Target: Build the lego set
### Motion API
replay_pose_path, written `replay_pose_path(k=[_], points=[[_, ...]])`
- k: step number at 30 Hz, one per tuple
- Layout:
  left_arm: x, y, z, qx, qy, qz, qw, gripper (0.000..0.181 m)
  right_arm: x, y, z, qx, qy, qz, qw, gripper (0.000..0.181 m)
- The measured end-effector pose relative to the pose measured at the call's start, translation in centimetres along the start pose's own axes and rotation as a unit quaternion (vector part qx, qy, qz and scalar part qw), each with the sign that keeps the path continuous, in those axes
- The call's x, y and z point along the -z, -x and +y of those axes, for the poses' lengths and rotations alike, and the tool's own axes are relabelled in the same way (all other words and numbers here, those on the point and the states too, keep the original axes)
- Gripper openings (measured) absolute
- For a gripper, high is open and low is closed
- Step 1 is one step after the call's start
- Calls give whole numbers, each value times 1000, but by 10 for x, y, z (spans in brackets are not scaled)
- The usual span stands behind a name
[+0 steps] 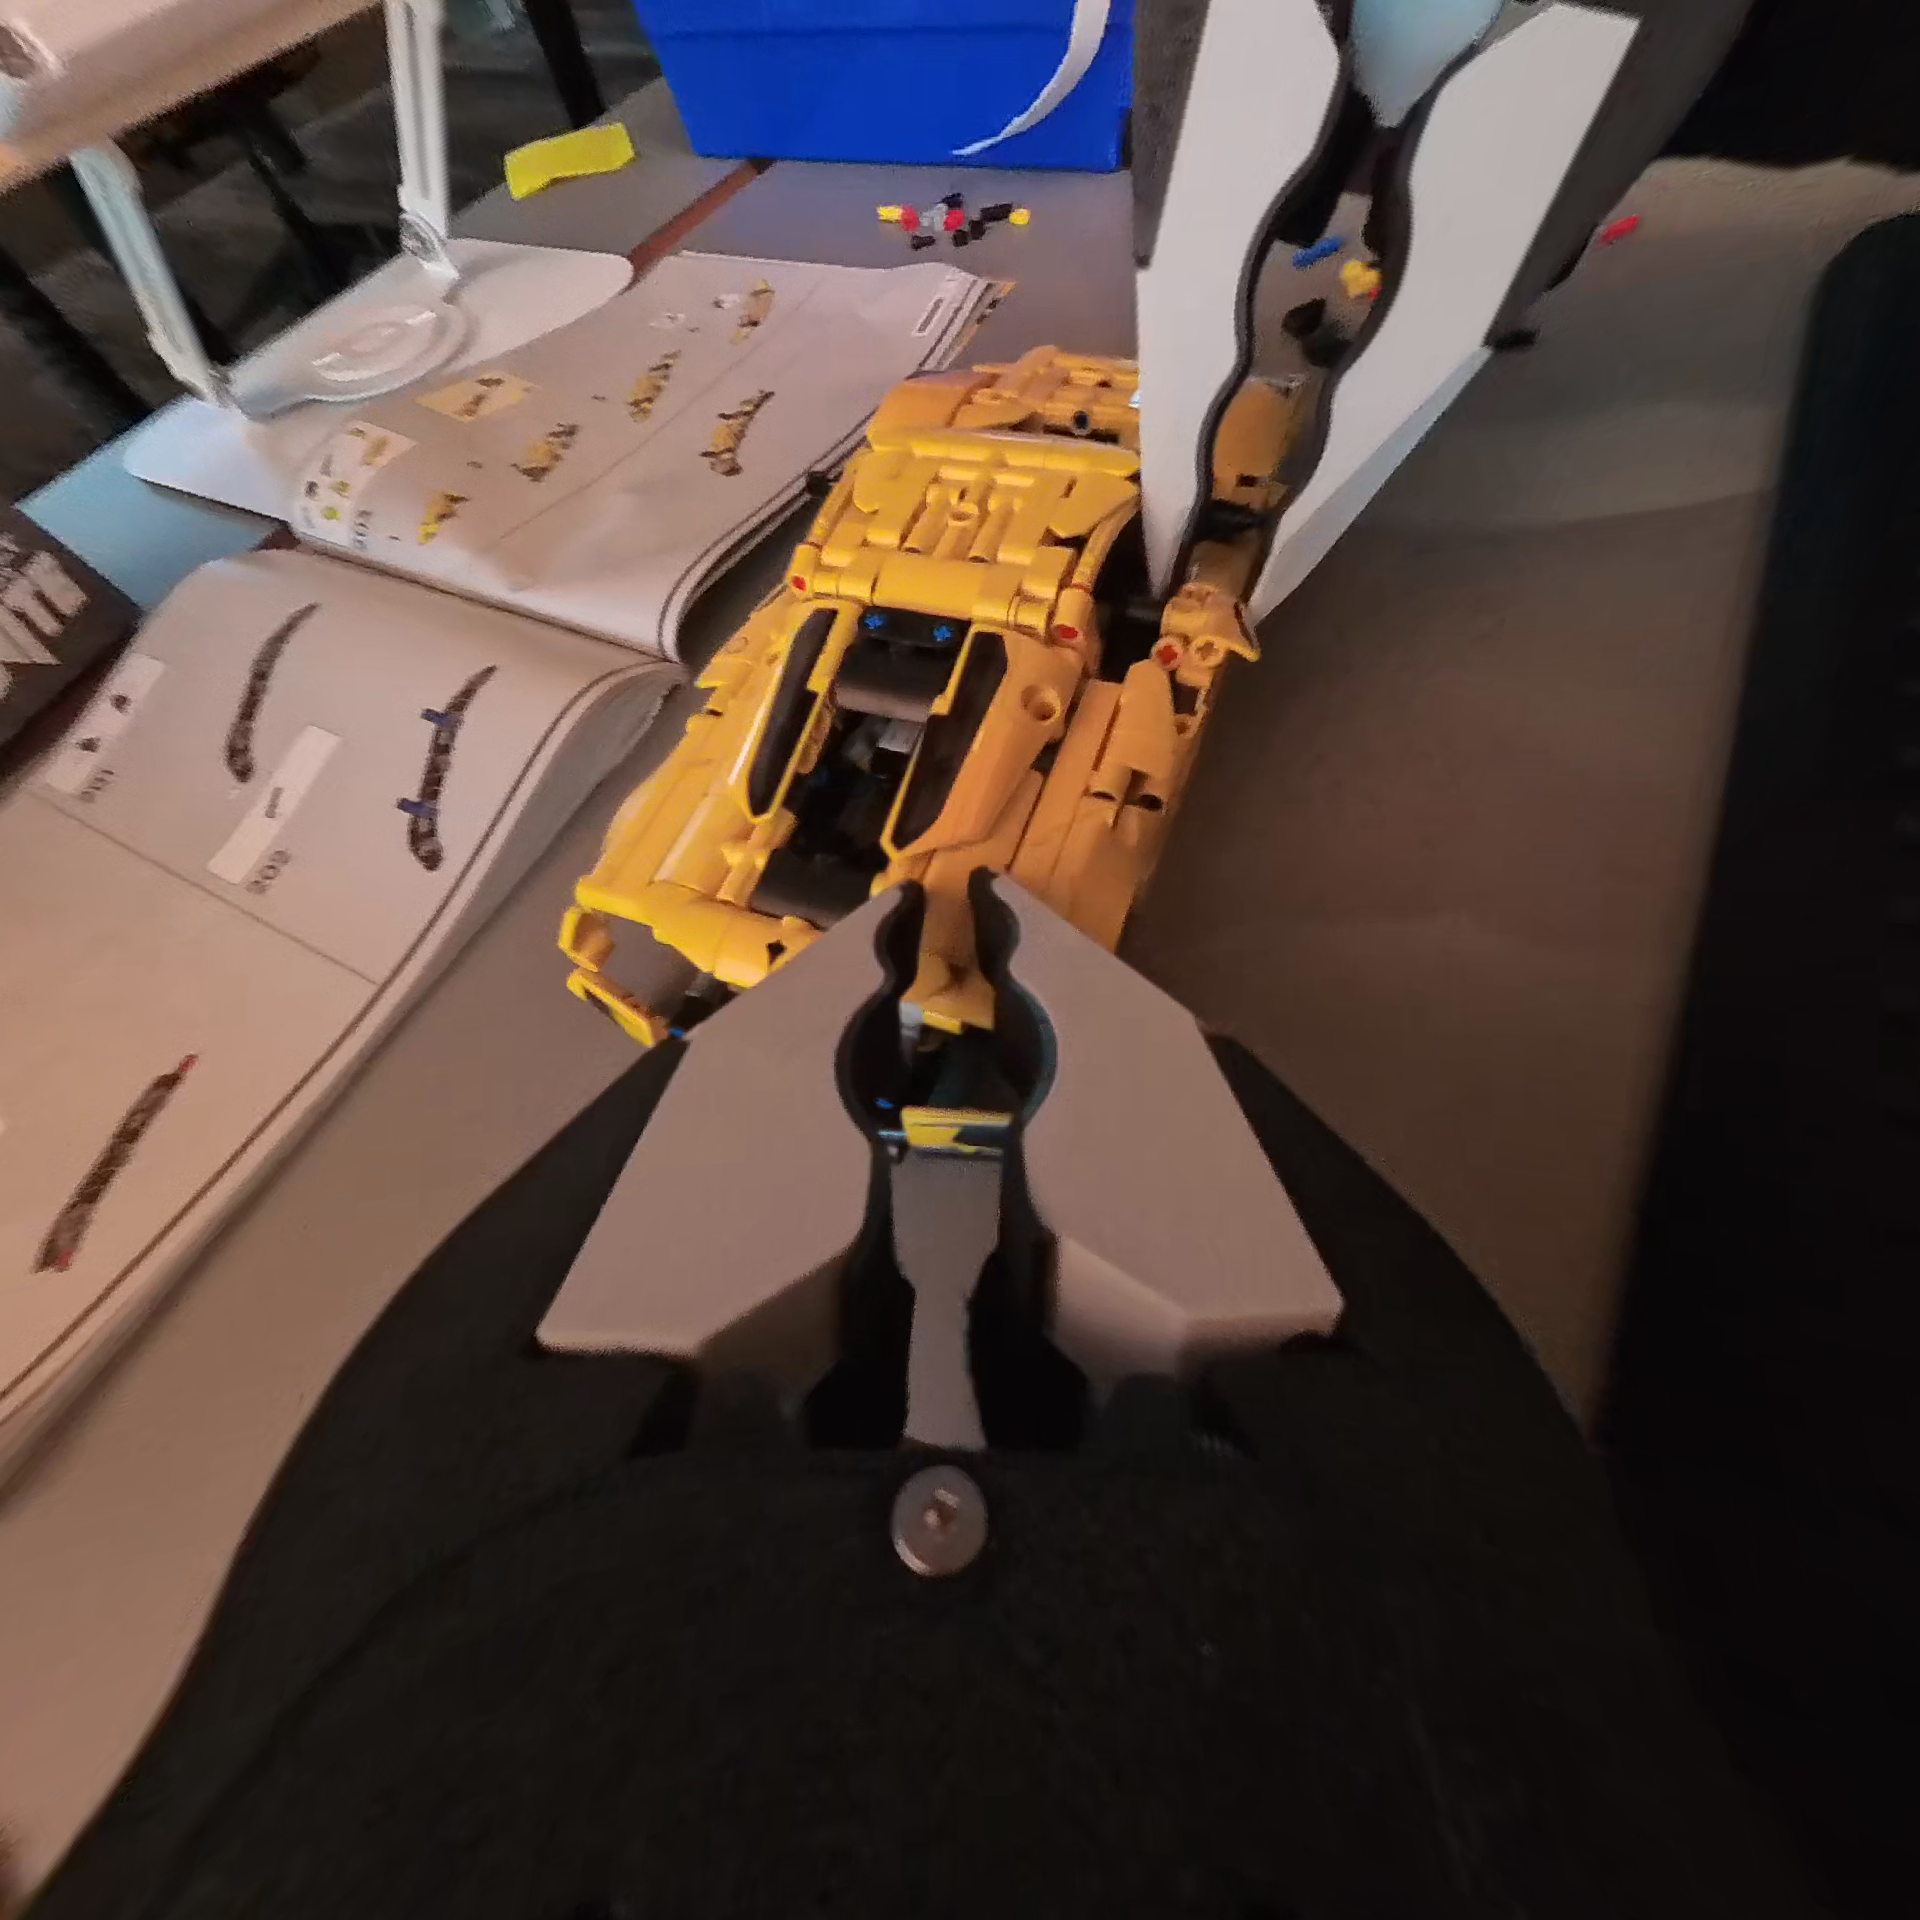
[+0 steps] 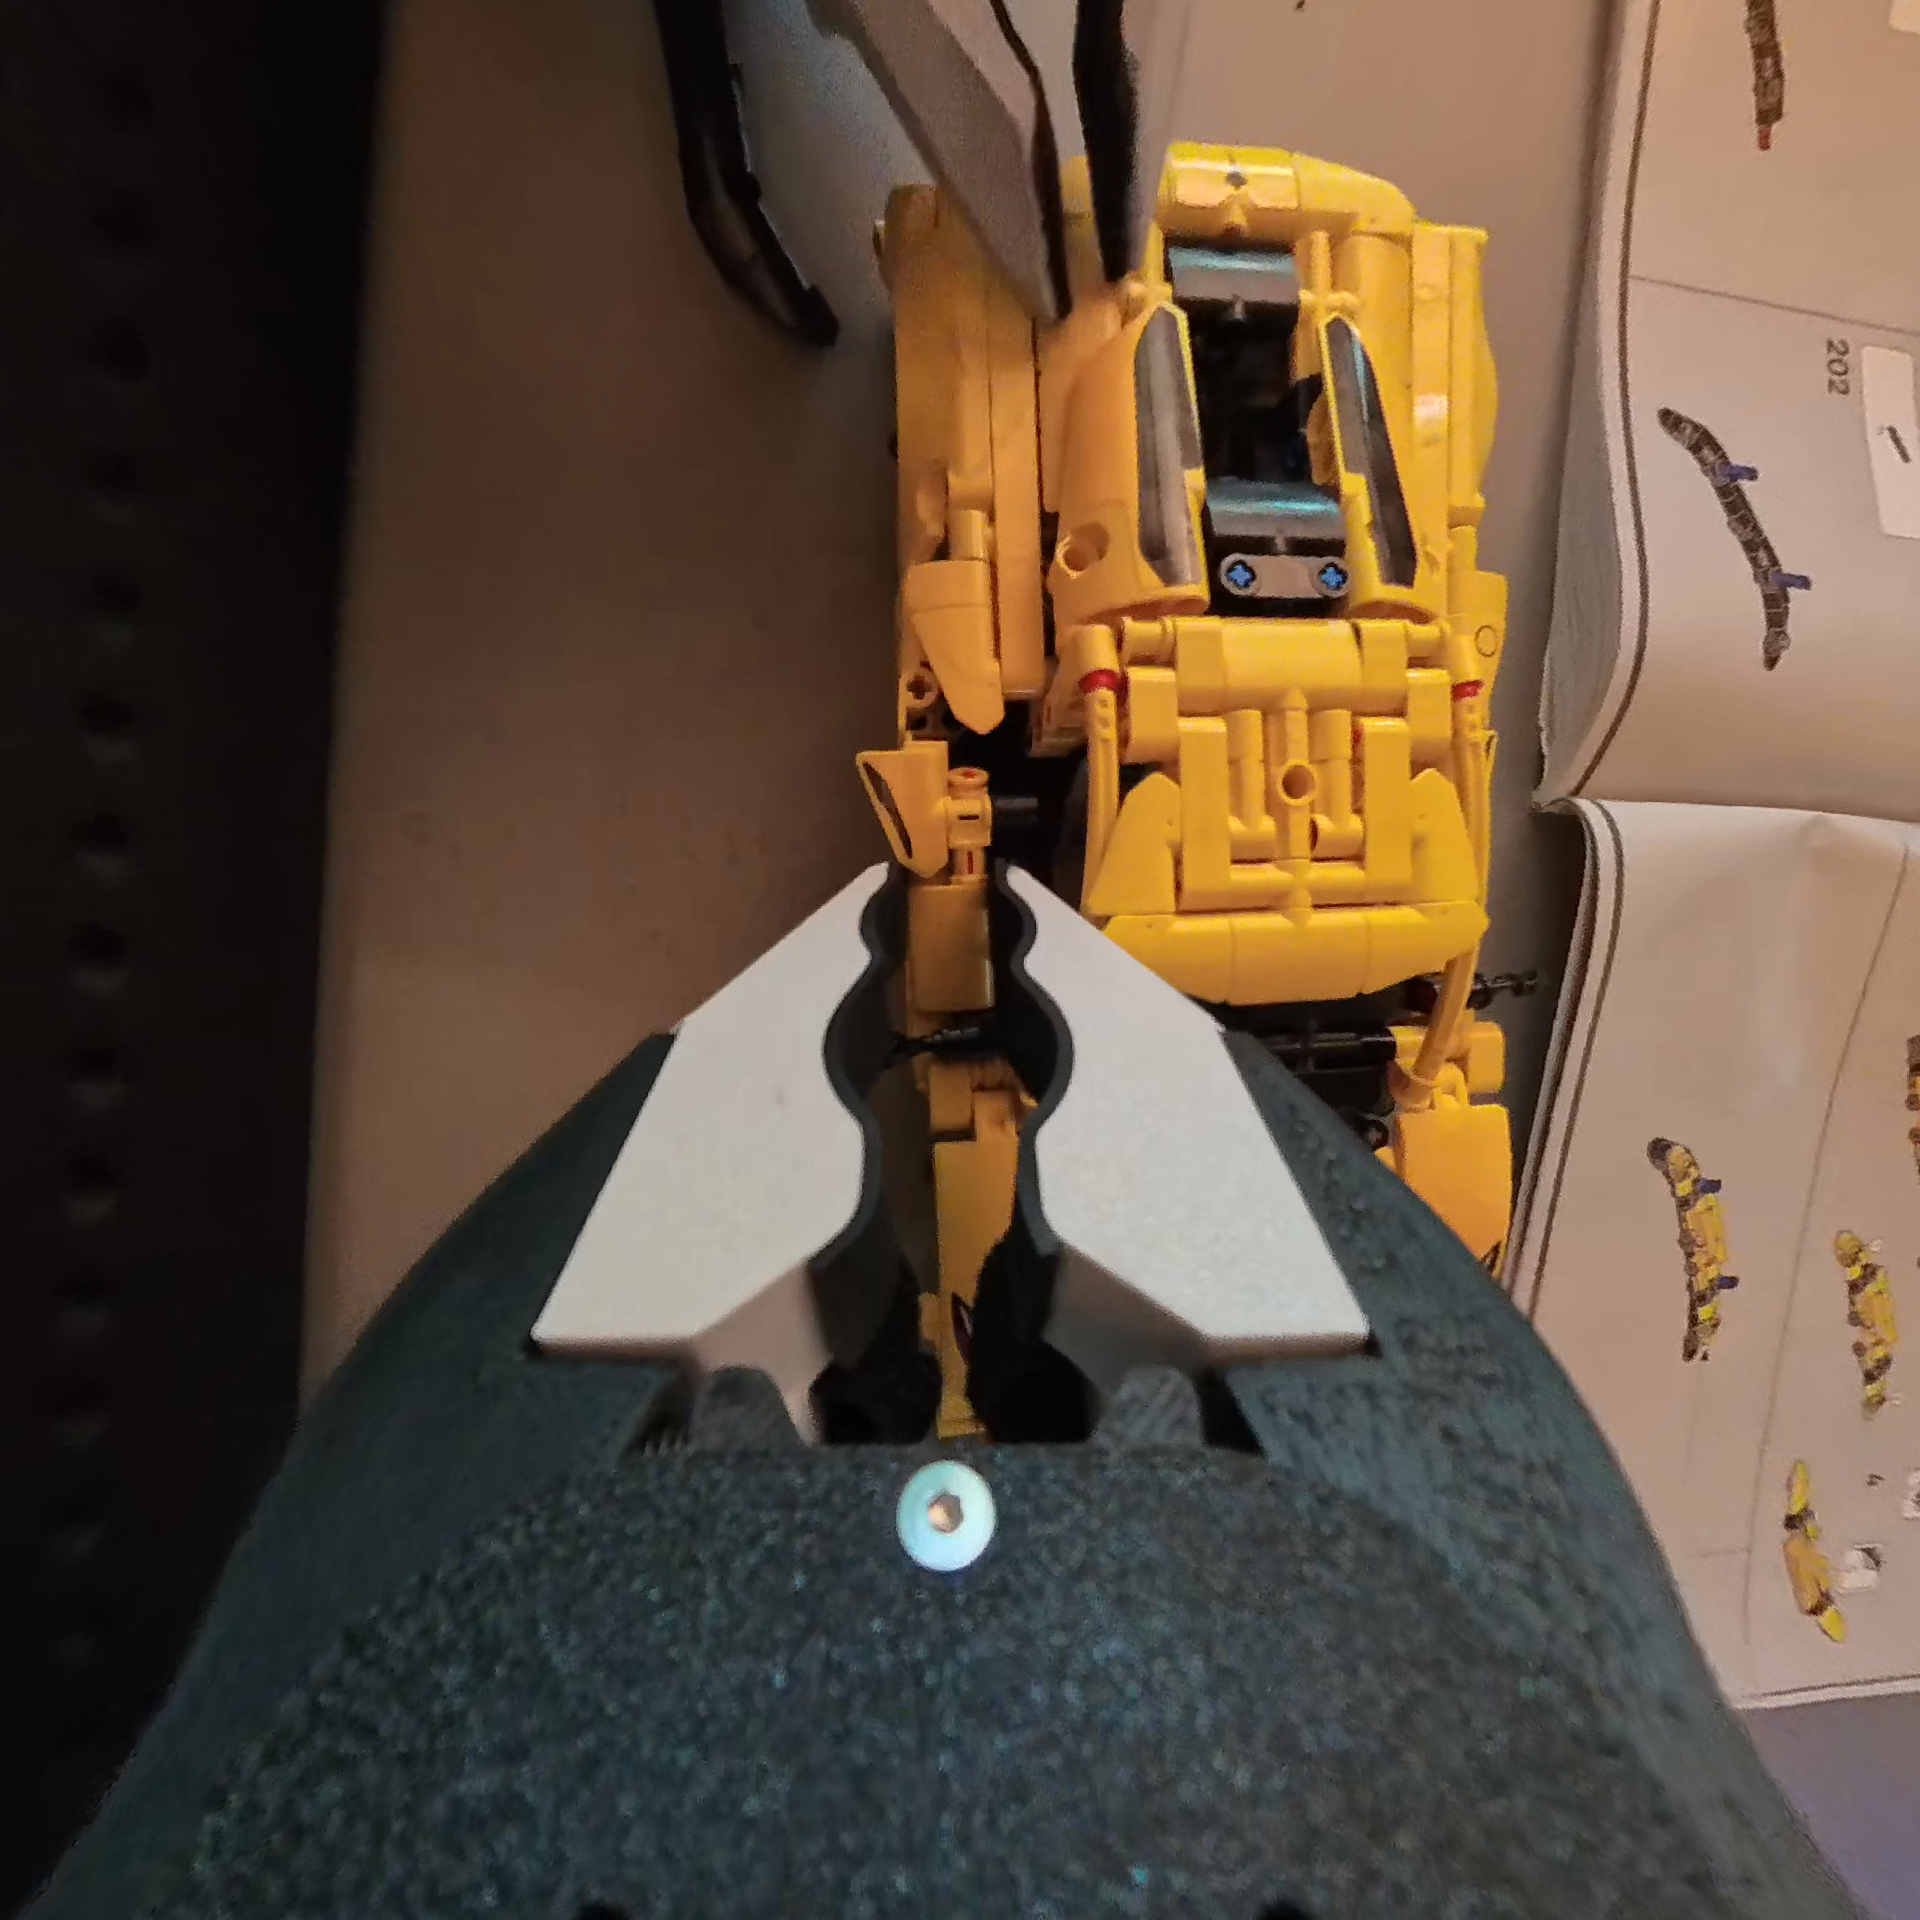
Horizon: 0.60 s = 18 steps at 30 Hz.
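With the yellow lego car (image 1: 914,665) on the table beside the open instruction booklet (image 1: 312,790), the left gripper (image 1: 943,894) pinches its front and the right gripper (image 2: 943,878) apparently clamps a side panel assembly (image 2: 951,935), so uneven squeeze or twist may pop panels loose.

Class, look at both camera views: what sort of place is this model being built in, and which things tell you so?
Probably an office or hobby desk, not a factory: an open instruction booklet lies beside the yellow Lego car on a grey tabletop, with loose small pieces and a blue box behind.
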<state>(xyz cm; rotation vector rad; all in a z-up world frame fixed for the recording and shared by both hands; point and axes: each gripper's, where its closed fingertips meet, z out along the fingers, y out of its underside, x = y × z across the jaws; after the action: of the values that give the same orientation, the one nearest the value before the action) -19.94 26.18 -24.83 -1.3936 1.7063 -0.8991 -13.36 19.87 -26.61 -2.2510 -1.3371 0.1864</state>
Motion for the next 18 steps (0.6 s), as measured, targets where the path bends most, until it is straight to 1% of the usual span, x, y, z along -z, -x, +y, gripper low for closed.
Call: replay_pose_path(k=[3,5,7,9,12,14,15,18], points=[[-1,-4,-1,-26,10,-11,1000,11,-1,0,0,14,9,0,1000,15],[-3,-19,-10,-48,2,9,999,24,-1,0,0,23,15,3,1000,15],[-7,-33,-24,-77,-13,19,997,33,-1,0,0,22,22,3,1000,15],[-18,-32,-27,-127,2,-9,992,42,-1,0,0,25,23,3,999,15],[-31,-19,-25,-178,24,-73,981,70,-1,1,1,29,24,3,999,15],[-36,-15,-22,-176,33,-86,980,84,-1,2,1,33,24,2,999,15],[-39,-14,-19,-163,39,-80,983,86,-1,2,1,35,24,2,999,15],[-42,-13,-14,-122,56,-45,990,87,-1,2,1,40,22,1,999,15]])
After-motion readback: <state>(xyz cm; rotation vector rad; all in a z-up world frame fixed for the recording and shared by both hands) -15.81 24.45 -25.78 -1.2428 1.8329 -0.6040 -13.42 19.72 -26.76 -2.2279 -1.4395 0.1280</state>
